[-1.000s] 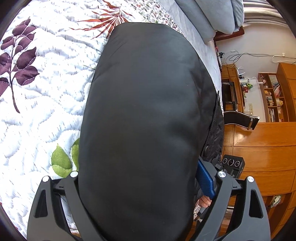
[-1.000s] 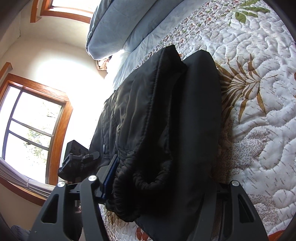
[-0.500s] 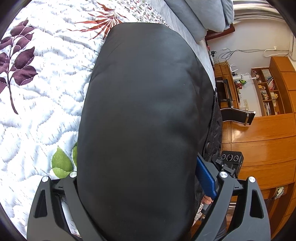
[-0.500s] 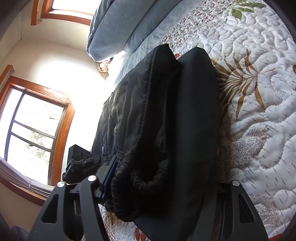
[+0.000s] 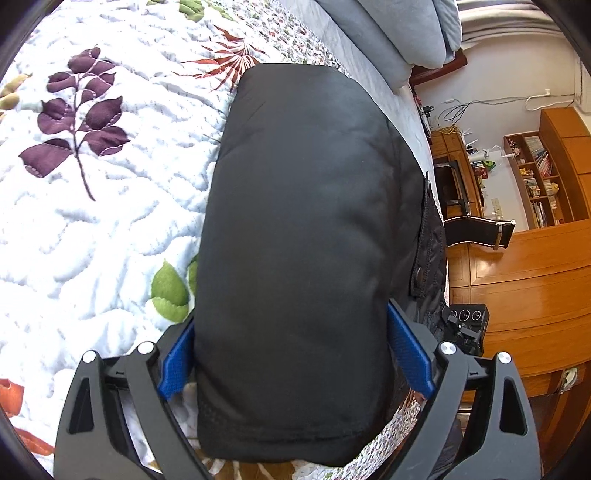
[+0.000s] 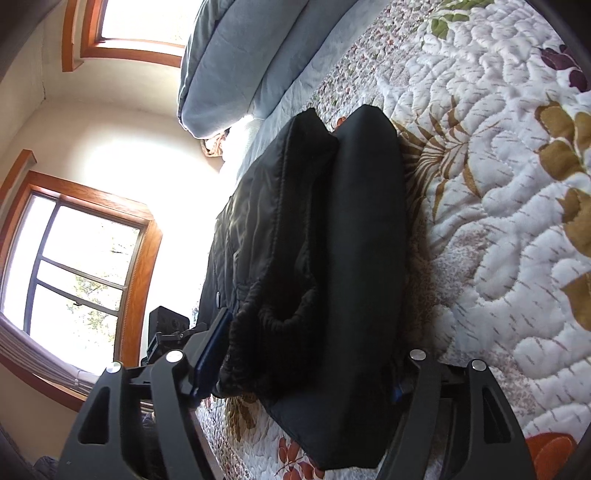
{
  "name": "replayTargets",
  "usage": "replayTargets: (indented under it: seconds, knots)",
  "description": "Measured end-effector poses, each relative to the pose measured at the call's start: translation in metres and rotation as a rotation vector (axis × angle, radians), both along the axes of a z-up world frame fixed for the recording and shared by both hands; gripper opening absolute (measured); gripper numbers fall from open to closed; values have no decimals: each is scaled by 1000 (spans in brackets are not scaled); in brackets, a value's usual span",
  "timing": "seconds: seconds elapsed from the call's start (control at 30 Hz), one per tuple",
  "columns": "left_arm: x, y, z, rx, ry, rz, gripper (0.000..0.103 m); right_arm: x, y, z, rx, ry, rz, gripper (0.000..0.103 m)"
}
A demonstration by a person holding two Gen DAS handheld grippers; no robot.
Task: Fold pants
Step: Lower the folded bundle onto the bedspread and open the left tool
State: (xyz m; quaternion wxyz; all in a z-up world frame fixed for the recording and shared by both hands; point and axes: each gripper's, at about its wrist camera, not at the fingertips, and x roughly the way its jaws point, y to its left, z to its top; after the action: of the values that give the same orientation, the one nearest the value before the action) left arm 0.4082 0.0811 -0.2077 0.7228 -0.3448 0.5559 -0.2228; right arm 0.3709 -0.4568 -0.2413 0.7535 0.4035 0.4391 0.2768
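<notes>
The black padded pants lie folded into a thick bundle on the floral quilt. My left gripper straddles the bundle's near end. Both of its blue pads stand beside the fabric without squeezing it. From the opposite side, my right gripper flanks the pants, and its jaws are opening with the bundle between them. The elastic waistband bulges next to its left pad; its right pad is mostly hidden behind the cloth. Each gripper shows in the other's view, the right gripper and the left gripper.
A grey duvet lies folded at the head of the bed. Wooden cabinets and shelves stand past the bed's edge beyond the pants. A wood-framed window is on the other side.
Both grippers have drawn back from the bundle, so its near end and the blue pads now show. The right jaws stand wider apart. The pants stay on the quilt.
</notes>
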Motion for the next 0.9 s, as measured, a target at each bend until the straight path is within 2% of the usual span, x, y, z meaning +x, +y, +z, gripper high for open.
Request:
replayTargets:
  seconds: [0.23,0.4,0.43,0.5,0.57,0.67,0.73,0.9]
  knots:
    - [-21,24,11,65,-20,63,98,-36,-38,11,-33,0,-87,75]
    - [-36,42,13,92,-33,114,100,-65,-60,17,-65,10,-158,81]
    - [-40,44,15,106,-36,130,100,-71,-62,19,-72,10,-172,81]
    - [-48,48,21,183,-48,156,100,-83,-65,26,-99,4,-202,81]
    - [-58,52,30,254,-79,181,100,-96,-62,36,-162,9,-238,82]
    - [-77,54,46,352,-135,215,100,-116,-50,56,-290,5,-300,93]
    - [-88,49,56,421,-144,226,100,-127,-35,67,-362,3,-313,94]
    - [-121,32,82,522,-227,193,100,-141,15,92,-522,-19,-293,99]
